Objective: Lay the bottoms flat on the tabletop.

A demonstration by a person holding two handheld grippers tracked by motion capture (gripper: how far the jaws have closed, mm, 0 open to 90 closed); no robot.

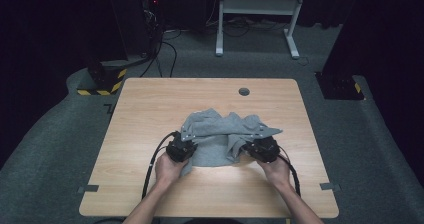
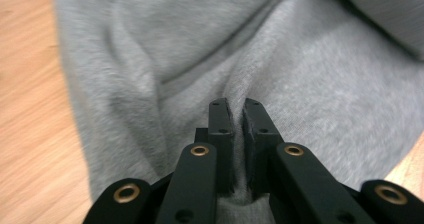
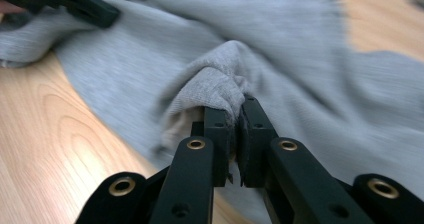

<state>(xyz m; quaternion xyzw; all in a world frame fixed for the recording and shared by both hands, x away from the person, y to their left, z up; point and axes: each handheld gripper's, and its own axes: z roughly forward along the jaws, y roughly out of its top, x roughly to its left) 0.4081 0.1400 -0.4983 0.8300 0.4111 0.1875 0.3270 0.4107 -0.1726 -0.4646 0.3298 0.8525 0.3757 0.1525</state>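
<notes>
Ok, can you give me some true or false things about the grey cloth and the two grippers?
1. The left hand-held gripper pinches a fold of the grey cloth. True.
2. The right hand-held gripper is wide open above bare wood. False: it is shut on a bunched bit of cloth.
3. The cloth lies neatly folded. False: it is crumpled.
4. The cloth lies on a wooden table. True.

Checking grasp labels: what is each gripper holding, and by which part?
Both hold the grey garment. Left gripper pinches a raised fold near its left edge; right gripper pinches a bunched fold on its right side.
</notes>
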